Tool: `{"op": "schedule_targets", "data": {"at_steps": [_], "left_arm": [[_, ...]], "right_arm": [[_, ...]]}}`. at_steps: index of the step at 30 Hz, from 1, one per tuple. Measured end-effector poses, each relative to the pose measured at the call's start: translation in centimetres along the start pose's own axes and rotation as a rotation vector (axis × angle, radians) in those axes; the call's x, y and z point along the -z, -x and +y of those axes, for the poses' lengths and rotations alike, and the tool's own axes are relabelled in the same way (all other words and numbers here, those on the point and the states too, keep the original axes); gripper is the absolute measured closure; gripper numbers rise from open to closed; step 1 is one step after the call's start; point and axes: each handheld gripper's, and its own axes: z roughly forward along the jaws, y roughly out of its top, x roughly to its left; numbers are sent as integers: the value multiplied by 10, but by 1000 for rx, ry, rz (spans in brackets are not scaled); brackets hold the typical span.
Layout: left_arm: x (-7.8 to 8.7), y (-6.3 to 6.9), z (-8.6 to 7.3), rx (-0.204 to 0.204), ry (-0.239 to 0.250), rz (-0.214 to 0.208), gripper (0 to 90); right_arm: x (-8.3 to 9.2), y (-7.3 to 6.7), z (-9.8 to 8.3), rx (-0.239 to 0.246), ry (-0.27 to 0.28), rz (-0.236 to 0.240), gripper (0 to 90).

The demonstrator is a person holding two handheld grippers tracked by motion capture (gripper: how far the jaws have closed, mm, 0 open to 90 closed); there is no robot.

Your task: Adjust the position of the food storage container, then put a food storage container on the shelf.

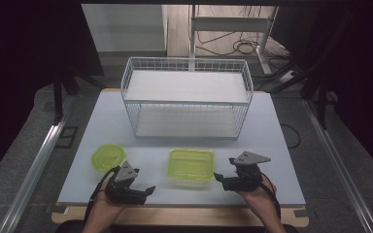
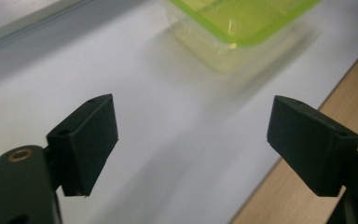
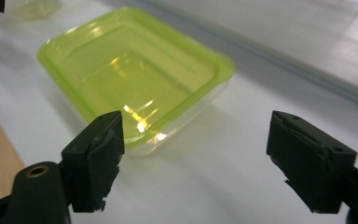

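Here, lidded rectangular container [image 1: 191, 164] sits beside round container [image 1: 108, 157].

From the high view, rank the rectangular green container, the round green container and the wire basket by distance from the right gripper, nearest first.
Measured from the right gripper:
1. Rectangular green container, just beside it toward the table's middle.
2. Wire basket, at the back of the table, behind the container.
3. Round green container, far across the front, by the left gripper.

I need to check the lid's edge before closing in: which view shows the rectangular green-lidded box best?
The right gripper view: the box is near and sharp, with its whole lid and a clear side wall showing. The high view shows the box whole but small, between the two grippers. The left gripper view catches one blurred corner at the top edge.
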Motion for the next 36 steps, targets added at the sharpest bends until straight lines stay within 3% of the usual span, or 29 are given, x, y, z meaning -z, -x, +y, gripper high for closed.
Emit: {"op": "schedule_targets", "data": {"at_steps": [2,5,8,11,13,18,21,27,36], "left_arm": [[0,4,-4,-29,13,16,79],[-1,7,-4,-76,27,45,47],[-3,8,-6,-68,51,17,41],[-6,6,-8,-84,41,31,38],[-6,6,-9,-73,49,29,37],[-8,6,-10,-72,59,14,35],[-10,7,-10,-81,58,3,43],[-12,8,-12,-107,61,29,47],[-13,9,-12,-121,69,19,47]], "right_arm": [[0,-2,-5,-3,-8,-12,93],[0,-4,-13,-26,18,44,47],[1,-6,-18,-36,22,63,48],[-1,-7,-20,-24,11,64,48],[-2,-7,-20,-19,4,62,48],[-3,-7,-21,-8,-28,26,49],[-3,-4,-21,-27,-41,14,49],[-2,-2,-21,-31,-60,-1,35],[-6,-6,-12,-29,-60,0,45]]}}
